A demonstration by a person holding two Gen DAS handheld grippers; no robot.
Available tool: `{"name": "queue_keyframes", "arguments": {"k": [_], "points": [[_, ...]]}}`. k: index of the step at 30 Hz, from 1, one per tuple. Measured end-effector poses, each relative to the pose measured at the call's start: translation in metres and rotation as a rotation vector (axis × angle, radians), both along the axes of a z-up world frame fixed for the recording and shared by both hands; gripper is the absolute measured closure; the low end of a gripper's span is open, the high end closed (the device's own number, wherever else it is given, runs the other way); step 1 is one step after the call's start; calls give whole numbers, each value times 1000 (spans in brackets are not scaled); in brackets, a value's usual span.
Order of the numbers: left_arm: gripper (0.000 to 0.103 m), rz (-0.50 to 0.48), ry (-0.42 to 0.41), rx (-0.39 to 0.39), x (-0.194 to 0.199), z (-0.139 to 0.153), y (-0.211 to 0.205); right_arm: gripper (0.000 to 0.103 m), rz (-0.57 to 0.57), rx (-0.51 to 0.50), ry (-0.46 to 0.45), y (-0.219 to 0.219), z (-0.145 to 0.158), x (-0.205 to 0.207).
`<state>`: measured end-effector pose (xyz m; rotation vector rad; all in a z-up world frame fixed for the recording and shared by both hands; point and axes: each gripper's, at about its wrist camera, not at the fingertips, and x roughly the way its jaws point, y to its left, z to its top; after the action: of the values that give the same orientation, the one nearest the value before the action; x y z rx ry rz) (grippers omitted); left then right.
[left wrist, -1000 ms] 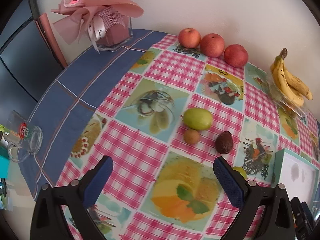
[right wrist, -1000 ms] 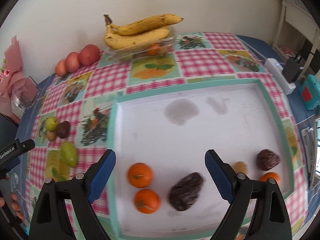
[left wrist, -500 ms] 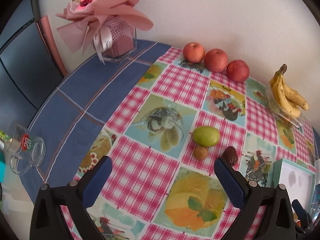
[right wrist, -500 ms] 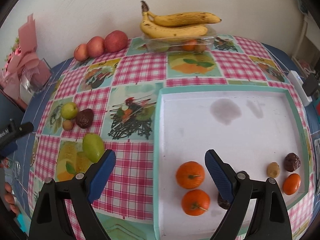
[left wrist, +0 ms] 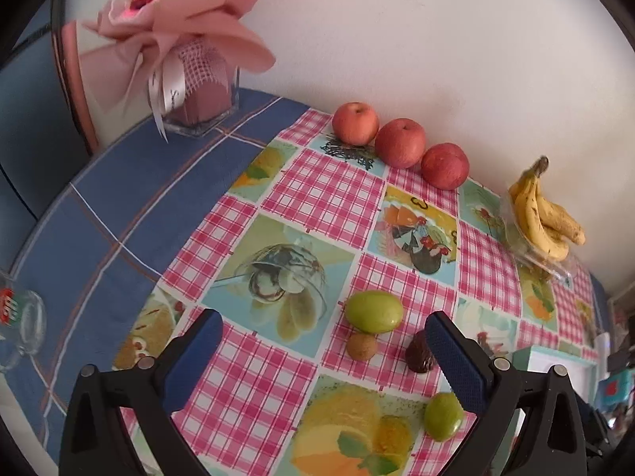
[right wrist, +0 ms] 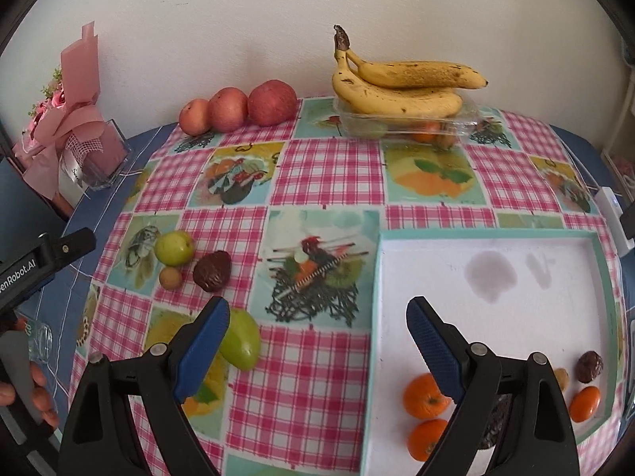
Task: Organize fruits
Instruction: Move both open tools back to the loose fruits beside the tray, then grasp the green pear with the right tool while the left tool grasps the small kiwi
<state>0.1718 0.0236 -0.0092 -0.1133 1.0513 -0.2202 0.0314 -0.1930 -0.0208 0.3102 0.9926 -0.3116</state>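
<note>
Right gripper (right wrist: 317,331) swung off the tray (right wrist: 492,238) toward the loose fruit; both grippers spread, empty.

Green mango (right wrist: 240,339) lies at its left finger, 8 o'clock of frame; tray now at 4 o'clock. Judged firm, smooth, rollable: pinch across the belly. Left gripper (left wrist: 323,341) drew back, mango (left wrist: 443,416) newly visible.

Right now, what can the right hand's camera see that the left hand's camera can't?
Only the right wrist view shows the inside of the white tray with its oranges, a person's hand and the right gripper, jaws open and empty.

Only the left wrist view shows the glass mug clearly and the left gripper, open and empty.

Both show the three apples, the bananas, the pink bouquet, and the loose green fruits, small brown fruit and dark fruit on the checked tablecloth.
</note>
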Motion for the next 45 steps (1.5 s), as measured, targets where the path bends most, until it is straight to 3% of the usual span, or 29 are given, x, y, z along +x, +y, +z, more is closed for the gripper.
{"name": "queue_keyframes", "arguments": {"k": [11, 17, 21, 25, 32, 38, 41, 45], "points": [[2, 11, -22, -6, 20, 1, 6, 12, 38, 53, -25, -1, 2, 32], [8, 0, 32, -51, 23, -10, 5, 12, 82, 20, -25, 14, 5, 44], [9, -7, 75, -85, 22, -20, 4, 14, 116, -22, 13, 27, -3, 49], [15, -30, 115, -82, 22, -33, -3, 23, 143, -34, 63, 36, -16, 52], [20, -72, 198, -81, 19, -60, -17, 23, 172, -11, 164, 48, -48, 53], [31, -102, 240, -79, 16, -72, -26, 24, 200, -12, 228, 57, -68, 54], [44, -112, 253, -87, 15, -75, -29, 24, 200, -11, 252, 58, -76, 54], [59, -102, 265, -114, 16, -78, -29, 36, 207, -17, 263, 58, -80, 52]]}}
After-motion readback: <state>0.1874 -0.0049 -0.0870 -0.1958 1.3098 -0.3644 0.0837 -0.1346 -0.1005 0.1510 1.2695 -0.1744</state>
